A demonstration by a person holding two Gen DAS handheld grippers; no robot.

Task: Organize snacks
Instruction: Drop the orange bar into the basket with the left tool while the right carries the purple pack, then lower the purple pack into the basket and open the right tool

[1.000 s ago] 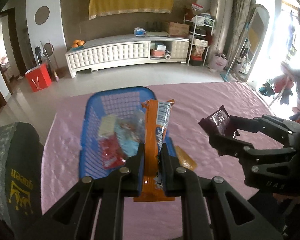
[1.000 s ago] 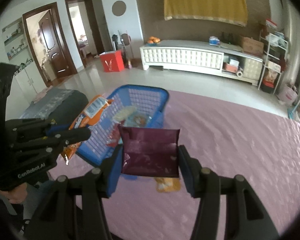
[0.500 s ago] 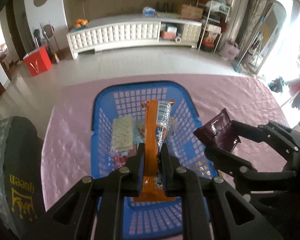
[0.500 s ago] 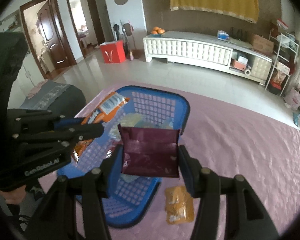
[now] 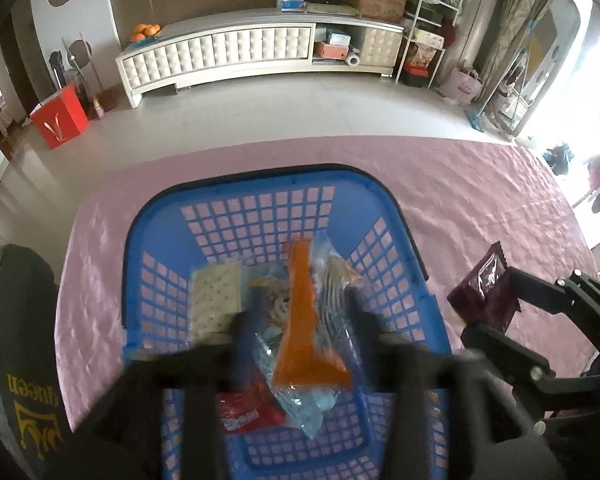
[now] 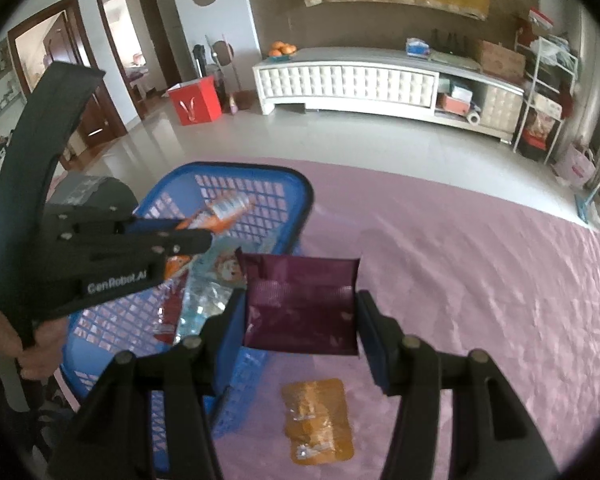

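Observation:
A blue plastic basket stands on the pink tablecloth with several snack packets inside. My left gripper is over the basket with its fingers blurred and spread apart. The orange snack packet is between them and is dropping among the packets. My right gripper is shut on a dark purple packet and holds it above the table just right of the basket. An orange-brown packet lies flat on the cloth below it.
A cracker packet, a red packet and a clear blue packet lie in the basket. A dark chair back stands at the left. The pink table stretches to the right. A white cabinet stands across the floor.
Both grippers moved forward over the basket. My left gripper opened and let go of the orange packet. The right gripper still holds the purple packet.

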